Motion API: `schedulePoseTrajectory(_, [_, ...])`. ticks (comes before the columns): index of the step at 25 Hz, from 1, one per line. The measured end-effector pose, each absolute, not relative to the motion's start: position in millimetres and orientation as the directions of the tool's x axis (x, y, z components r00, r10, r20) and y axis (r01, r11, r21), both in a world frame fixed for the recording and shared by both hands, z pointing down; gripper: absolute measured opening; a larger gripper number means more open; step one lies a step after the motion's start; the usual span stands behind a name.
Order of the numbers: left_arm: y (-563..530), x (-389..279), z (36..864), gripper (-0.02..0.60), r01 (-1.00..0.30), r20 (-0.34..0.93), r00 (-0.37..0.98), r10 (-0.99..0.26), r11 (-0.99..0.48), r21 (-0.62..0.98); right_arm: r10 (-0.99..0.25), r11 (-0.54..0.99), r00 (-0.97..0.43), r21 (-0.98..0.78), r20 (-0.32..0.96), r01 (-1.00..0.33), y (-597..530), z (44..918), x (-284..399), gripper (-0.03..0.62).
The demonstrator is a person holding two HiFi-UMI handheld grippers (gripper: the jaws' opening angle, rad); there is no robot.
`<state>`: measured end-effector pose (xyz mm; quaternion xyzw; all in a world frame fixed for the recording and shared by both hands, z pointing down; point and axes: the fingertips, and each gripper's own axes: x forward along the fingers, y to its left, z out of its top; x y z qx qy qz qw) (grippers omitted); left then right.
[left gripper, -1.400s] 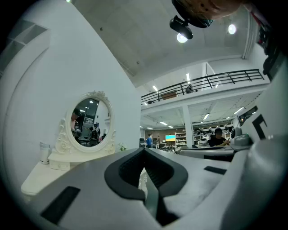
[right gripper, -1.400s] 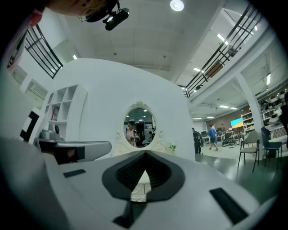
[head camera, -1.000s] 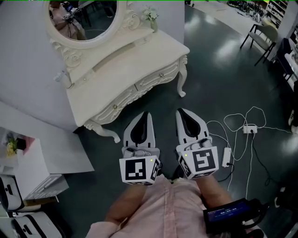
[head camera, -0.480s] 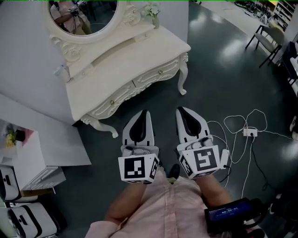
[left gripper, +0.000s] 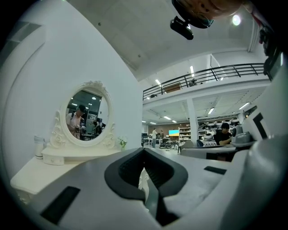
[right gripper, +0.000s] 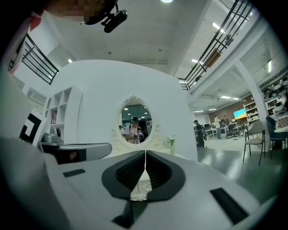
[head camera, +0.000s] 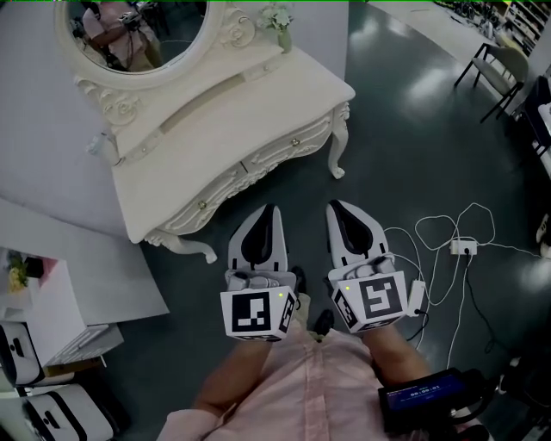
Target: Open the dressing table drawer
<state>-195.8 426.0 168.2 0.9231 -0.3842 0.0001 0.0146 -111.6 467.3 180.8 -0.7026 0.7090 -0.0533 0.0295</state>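
Slid toward 9 o'clock in the head view since a second ago: the mirror end of the cream dressing table [head camera: 241,112], filling 10 to 12 o'clock. Oval mirror [head camera: 138,34] at its back, reflecting a person. Carved drawer [head camera: 284,151] with small knobs along the near edge, closed, at 12 o'clock from both grippers, well apart. Left gripper [head camera: 270,209] and right gripper [head camera: 332,207] side by side (marker cubes toward the body), aimed at the table, jaws together, tips meeting, gripping nothing. White power strip [head camera: 463,247] with cables on dark floor at 3 o'clock. Small flower vase [head camera: 280,26] on the tabletop's far corner.
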Motion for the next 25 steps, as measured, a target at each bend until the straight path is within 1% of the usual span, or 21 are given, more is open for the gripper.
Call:
schedulePoseTrajectory(9, [353.6, -174.7, 162.0, 0.021, -0.688, -0.002, 0.726, -0.688, -0.725, 0.033, -1.0, -0.015, 0.012, -0.113, 0.026, -0.993, 398.0, 174.1, -91.8, 0.02])
schedulePoseTrajectory(15, [313.0, -166.2, 143.6, 0.021, -0.675, -0.048, 0.736, -0.675, -0.738, 0.026, -0.999, -0.04, 0.041, -0.102, -0.007, -0.994, 360.0, 157.2, -81.8, 0.02])
schedulePoseTrajectory(20, [286.9, -163.7, 133.7, 0.021, -0.662, -0.076, 0.746, -0.661, -0.75, 0.023, -0.998, -0.053, 0.056, -0.086, -0.029, -0.995, 334.4, 146.7, -82.2, 0.02])
schedulePoseTrajectory(25, [263.0, -158.5, 139.7, 0.021, -0.64, -0.07, 0.765, -0.64, -0.768, 0.025, -0.997, -0.067, 0.07, -0.079, -0.03, -0.995, 311.5, 149.8, -84.8, 0.02])
